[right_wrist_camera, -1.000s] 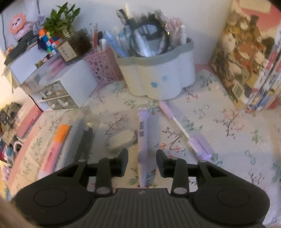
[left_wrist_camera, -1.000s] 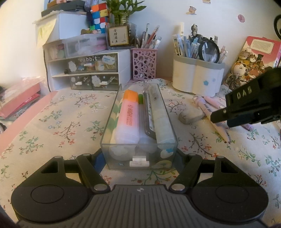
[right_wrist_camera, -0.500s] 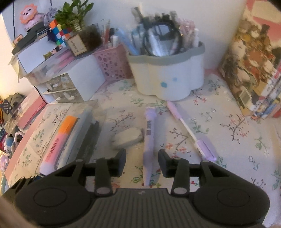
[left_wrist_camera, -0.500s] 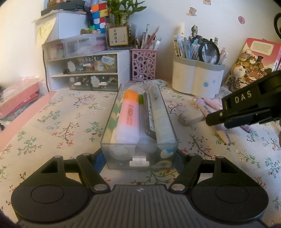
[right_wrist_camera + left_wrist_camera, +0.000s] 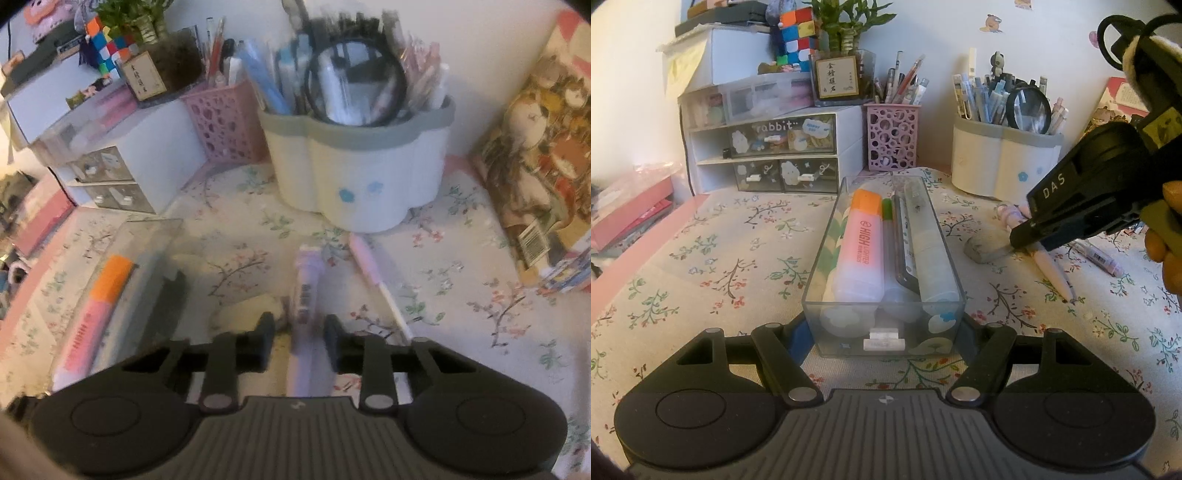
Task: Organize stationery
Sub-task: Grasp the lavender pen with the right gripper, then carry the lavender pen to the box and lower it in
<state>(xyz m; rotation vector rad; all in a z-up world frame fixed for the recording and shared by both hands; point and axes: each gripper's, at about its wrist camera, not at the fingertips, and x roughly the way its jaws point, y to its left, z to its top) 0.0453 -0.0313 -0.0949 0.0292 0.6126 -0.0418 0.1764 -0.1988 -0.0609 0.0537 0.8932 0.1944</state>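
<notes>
A clear drawer tray [image 5: 955,301] holds a pink-and-orange highlighter [image 5: 860,243], a green-capped pen and other pens. My left gripper [image 5: 884,328] is wide open around the tray's near end, one finger on each side. My right gripper [image 5: 298,325] is open and low over the table, its fingers on either side of a lilac pen [image 5: 306,291] that lies on the cloth. In the left wrist view this pen [image 5: 1051,271] lies under the right gripper [image 5: 1019,236]. A grey eraser [image 5: 982,248] lies just left of it.
A second pink pen [image 5: 369,266] lies to the right of the lilac one. A white pen pot [image 5: 354,173], a pink mesh pot [image 5: 892,136] and a small drawer unit [image 5: 764,155] stand at the back. Books [image 5: 543,177] lean at the right.
My right gripper has moved forward and down along the lilac pen, so the pen now sits between its fingers. The left gripper and the tray have not moved.
</notes>
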